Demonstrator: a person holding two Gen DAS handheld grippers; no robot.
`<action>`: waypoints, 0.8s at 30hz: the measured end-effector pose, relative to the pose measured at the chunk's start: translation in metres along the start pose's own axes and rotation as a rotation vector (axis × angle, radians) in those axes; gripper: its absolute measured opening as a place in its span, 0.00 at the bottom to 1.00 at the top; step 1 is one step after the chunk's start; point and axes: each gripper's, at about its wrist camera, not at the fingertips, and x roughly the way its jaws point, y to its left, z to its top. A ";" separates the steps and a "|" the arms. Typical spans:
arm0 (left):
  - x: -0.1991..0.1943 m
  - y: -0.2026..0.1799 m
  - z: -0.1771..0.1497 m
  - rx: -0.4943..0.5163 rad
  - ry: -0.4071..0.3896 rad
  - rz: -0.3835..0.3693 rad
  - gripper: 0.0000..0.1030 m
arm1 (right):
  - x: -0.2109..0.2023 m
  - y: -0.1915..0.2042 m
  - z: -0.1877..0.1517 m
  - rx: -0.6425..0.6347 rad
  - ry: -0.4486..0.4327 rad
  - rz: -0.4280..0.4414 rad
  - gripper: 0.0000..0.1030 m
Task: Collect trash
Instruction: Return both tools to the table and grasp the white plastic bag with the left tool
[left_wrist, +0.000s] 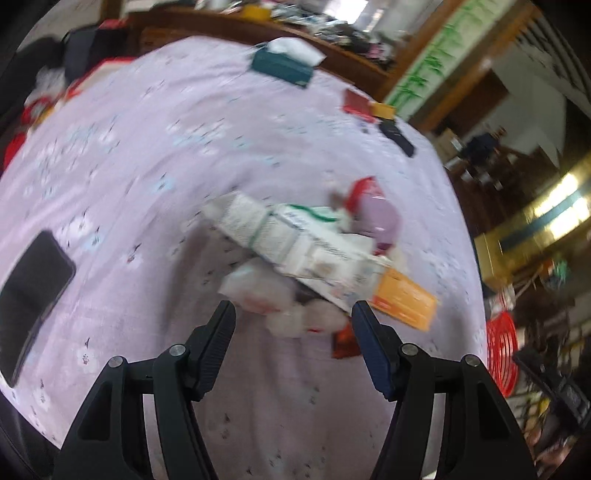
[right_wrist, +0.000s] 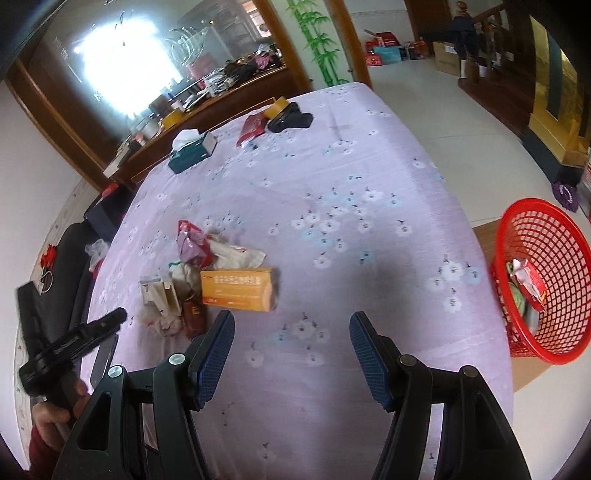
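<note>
Left tongs (left_wrist: 293, 314) are hovering open over the trash pile (left_wrist: 314, 258), centre frame. Right tongs (right_wrist: 291, 325) are waiting open, empty. Advisable: straddle one box only.

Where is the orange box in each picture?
Left wrist view: the orange box lies right of middle, just past the right fingertip, partly under a white carton.
Right wrist view: the orange box lies left of middle, above the left fingertip, at the near edge of the trash pile.
Shared landmark: the teal tissue box at the table's far side.
</note>
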 end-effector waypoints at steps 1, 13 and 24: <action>0.006 0.006 0.002 -0.027 0.013 0.000 0.62 | 0.001 0.003 0.000 -0.011 0.002 -0.003 0.67; 0.060 0.002 0.003 -0.009 0.096 0.021 0.55 | 0.004 0.003 0.004 -0.035 0.015 -0.029 0.67; 0.053 -0.001 -0.012 0.127 0.097 0.057 0.30 | 0.062 0.019 0.031 -0.105 0.106 0.058 0.67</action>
